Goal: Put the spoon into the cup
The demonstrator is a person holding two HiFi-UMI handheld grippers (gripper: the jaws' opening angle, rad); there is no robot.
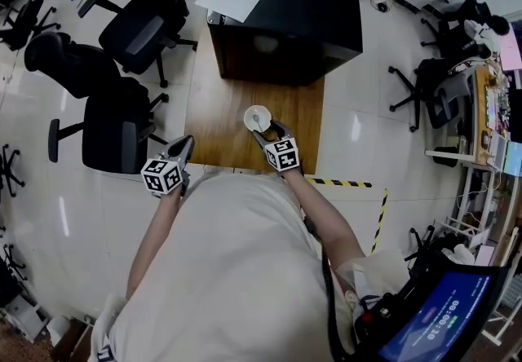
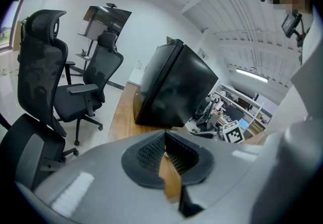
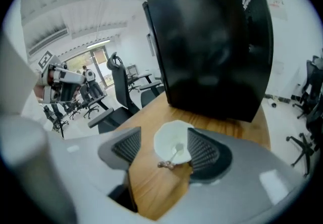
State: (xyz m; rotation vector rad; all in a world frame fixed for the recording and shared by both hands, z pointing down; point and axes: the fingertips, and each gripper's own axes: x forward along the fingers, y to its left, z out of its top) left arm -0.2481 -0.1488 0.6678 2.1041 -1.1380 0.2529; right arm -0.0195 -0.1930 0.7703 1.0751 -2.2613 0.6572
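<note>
Right gripper view: R gripper [image 3: 164,145] agape, metal spoon [image 3: 175,154] in round cup [image 3: 165,137]; L gripper [image 2: 165,151] clenched.

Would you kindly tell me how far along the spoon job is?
Done: the spoon lies in the white cup, handle end over the rim. In hand: nothing; the right gripper stands open at the cup, the left gripper is shut and empty. Left: probably just drawing the right gripper away.
</note>
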